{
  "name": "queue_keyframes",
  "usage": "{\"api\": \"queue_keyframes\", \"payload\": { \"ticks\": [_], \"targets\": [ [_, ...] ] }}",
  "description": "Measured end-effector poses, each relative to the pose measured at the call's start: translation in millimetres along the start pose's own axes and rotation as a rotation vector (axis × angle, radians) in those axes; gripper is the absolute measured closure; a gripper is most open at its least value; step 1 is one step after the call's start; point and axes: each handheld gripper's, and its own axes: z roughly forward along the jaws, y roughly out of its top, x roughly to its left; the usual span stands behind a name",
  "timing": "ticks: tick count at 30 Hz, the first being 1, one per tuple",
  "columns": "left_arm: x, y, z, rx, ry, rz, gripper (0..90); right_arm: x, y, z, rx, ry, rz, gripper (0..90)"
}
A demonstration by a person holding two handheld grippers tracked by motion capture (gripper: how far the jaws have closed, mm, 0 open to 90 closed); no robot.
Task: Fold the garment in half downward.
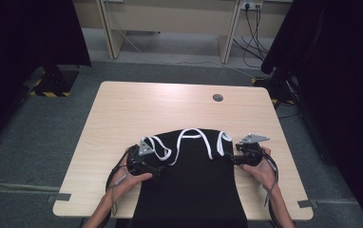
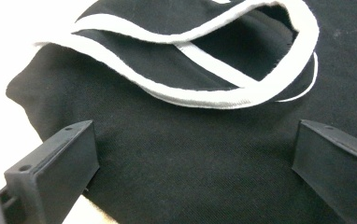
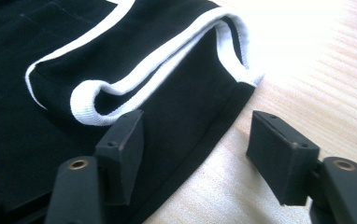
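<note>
**On the near half of the table: a black garment with white trim, a gripper at each edge**

Across the near middle of the pale wooden table (image 1: 122,109) lies a black garment (image 1: 189,180), a soft, matte knit with a fine diagonal weave that shows in the left gripper view. Its lower part hangs over the near table edge. White ribbed binding (image 1: 191,133) runs along its openings, looping in curved bands across the far end of the cloth; in the right gripper view this binding (image 3: 134,77) folds over itself in a rounded, tube-like roll at the armhole.

The left gripper (image 1: 144,161) sits at the garment's left edge. Its two blocky, matte black jaws stand wide apart over the fabric with nothing pinched between them. The right gripper (image 1: 246,154) sits at the garment's right edge, also released: one jaw rests over the black hem, the other over bare wood, and the cloth's edge lies in the gap without being squeezed. Each gripper carries a grey three-cornered plate on top and trails a thin cable along the person's forearm.

The tabletop has a light, streaked wood grain, rounded corners and a small round grey cable port (image 1: 217,98) near its far side. Grey carpet (image 1: 51,137) surrounds the table, with dark curtains at both sides.
</note>
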Motion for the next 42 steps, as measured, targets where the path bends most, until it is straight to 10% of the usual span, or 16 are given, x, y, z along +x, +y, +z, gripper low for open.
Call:
{"api": "queue_keyframes", "payload": {
  "ticks": [16, 29, 42],
  "targets": [
    [6.5, 6.9, -7.5, -0.054, -0.043, -0.035, 2.0, -4.1, 16.3, -12.0, -0.048, 0.07, 0.054, 20.1],
    [27.2, 50.4, 2.1, -0.109, -0.039, -0.096, 2.0, -12.8, 42.3, 17.1, -0.027, 0.087, 0.04, 17.0],
    [46.8, 71.8, 50.3, 0.027, 0.004, -0.1, 2.0, -18.2, 64.1, 46.7, 0.047, 0.095, 0.007, 17.0]
  ]
}}
